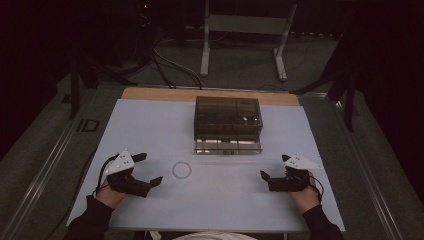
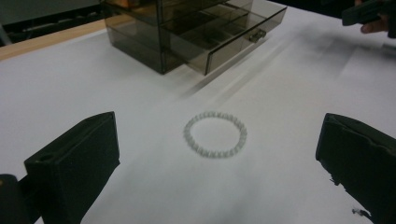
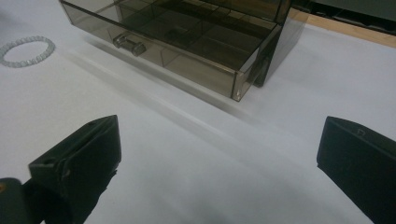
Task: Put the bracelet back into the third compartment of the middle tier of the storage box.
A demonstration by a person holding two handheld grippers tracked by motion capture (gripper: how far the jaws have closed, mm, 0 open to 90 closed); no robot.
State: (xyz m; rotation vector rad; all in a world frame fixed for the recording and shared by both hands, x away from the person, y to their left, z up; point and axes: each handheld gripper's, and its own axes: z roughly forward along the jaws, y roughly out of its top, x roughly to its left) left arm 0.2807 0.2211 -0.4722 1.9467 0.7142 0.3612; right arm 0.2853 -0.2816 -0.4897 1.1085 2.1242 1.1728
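Left hand-held gripper (image 1: 151, 168) sits lower left of the high view, jaws spread wide, nothing between them. Right hand-held gripper (image 1: 274, 166) lower right, also spread wide and empty. Bead bracelet (image 1: 181, 170) lies flat on the white surface (image 1: 150, 125), just right of the left gripper, centred in the left gripper view (image 2: 215, 134). Smoked drawer box (image 1: 228, 117) upper centre, bottom drawer (image 1: 228, 147) pulled out toward the bracelet, well apart from it.

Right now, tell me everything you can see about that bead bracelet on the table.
The bracelet is a closed ring of small, pale, translucent-looking beads, lying flat on the white table. It sits in front of the smoky clear drawer box, just ahead of the open left gripper. Nothing touches it but the tabletop.
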